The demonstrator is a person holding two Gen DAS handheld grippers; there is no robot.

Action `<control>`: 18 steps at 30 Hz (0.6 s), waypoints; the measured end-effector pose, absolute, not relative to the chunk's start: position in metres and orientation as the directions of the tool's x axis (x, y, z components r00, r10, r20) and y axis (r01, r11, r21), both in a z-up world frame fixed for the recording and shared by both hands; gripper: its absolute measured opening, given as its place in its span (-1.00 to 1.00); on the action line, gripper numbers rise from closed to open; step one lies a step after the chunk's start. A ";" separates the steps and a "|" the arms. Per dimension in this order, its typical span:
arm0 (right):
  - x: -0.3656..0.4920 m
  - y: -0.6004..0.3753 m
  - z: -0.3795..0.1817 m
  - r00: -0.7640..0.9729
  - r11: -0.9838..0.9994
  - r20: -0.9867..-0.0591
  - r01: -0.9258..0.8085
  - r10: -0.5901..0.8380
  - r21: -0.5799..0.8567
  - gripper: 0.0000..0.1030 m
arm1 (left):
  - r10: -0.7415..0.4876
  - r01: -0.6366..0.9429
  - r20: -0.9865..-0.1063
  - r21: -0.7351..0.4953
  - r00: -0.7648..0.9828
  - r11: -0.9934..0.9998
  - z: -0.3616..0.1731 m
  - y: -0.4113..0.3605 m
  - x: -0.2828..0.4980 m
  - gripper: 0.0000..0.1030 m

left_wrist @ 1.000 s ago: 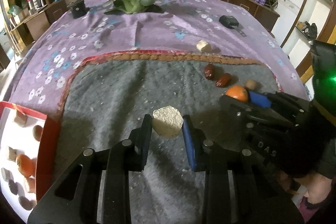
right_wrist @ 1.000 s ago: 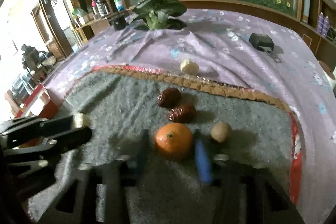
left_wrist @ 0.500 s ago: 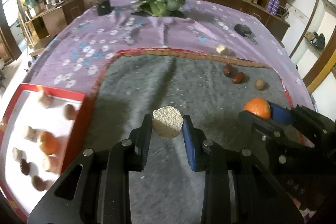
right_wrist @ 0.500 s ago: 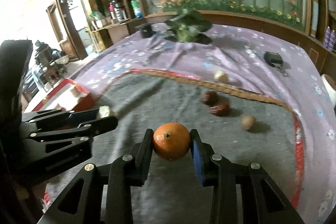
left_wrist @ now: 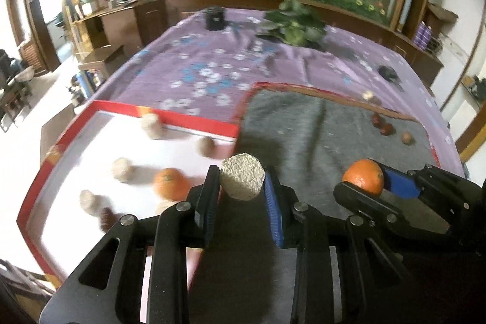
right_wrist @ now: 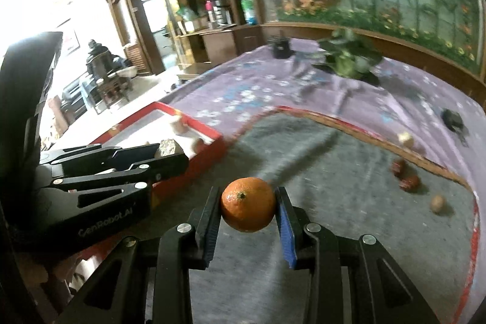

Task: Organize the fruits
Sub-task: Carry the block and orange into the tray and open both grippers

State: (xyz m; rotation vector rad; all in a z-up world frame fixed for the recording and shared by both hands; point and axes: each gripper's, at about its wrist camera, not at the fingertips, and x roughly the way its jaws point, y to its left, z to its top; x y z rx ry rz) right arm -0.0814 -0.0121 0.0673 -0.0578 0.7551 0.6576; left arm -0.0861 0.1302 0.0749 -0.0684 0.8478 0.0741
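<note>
The left gripper (left_wrist: 242,183) is closed on a pale, rough-surfaced fruit chunk (left_wrist: 242,180), held in the air at the near corner of the red-rimmed tray (left_wrist: 200,125), while the right gripper (right_wrist: 247,211) is clamped on an orange (right_wrist: 247,208) above the grey mat (right_wrist: 334,172), short of the tray. The tray's white floor already carries several pieces, among them another orange (left_wrist: 170,183), some pale lumps and a dark one, so the sorting looks well advanced. Left on the mat, well apart from the tray, are two dark red fruits (right_wrist: 405,174) and a small brown round one (right_wrist: 437,204), with a pale piece (right_wrist: 405,138) at the mat's far border. Both held fruits have yet to be set down, and those four look to be the remaining pickups
</note>
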 end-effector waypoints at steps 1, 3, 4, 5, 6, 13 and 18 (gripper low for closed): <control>-0.083 -0.005 0.069 0.533 0.791 -0.650 -0.585 0.542 0.179 -0.35 | 0.045 -0.103 -0.749 -0.030 0.661 0.994 0.075 0.136 -0.088 -0.45; -0.085 0.008 0.072 0.522 0.775 -0.648 -0.607 0.554 0.175 -0.35 | 0.065 -0.133 -0.745 -0.032 0.664 0.991 0.078 0.153 -0.095 -0.45; -0.086 0.015 0.073 0.516 0.767 -0.647 -0.618 0.561 0.172 -0.35 | 0.072 -0.145 -0.743 -0.033 0.665 0.989 0.079 0.160 -0.097 -0.45; -0.087 0.022 0.074 0.511 0.759 -0.646 -0.629 0.567 0.169 -0.35 | 0.085 -0.163 -0.741 -0.033 0.666 0.986 0.080 0.170 -0.100 -0.45; -0.087 0.029 0.075 0.504 0.750 -0.646 -0.639 0.574 0.168 -0.35 | 0.100 -0.185 -0.741 -0.033 0.664 0.982 0.080 0.180 -0.102 -0.45; -0.087 0.079 0.075 0.441 0.683 -0.653 -0.711 0.616 0.165 -0.35 | 0.172 -0.311 -0.749 -0.049 0.640 0.949 0.079 0.242 -0.108 -0.45; -0.081 0.113 0.066 0.388 0.645 -0.676 -0.745 0.627 0.170 -0.35 | 0.197 -0.365 -0.759 -0.057 0.621 0.929 0.076 0.276 -0.100 -0.45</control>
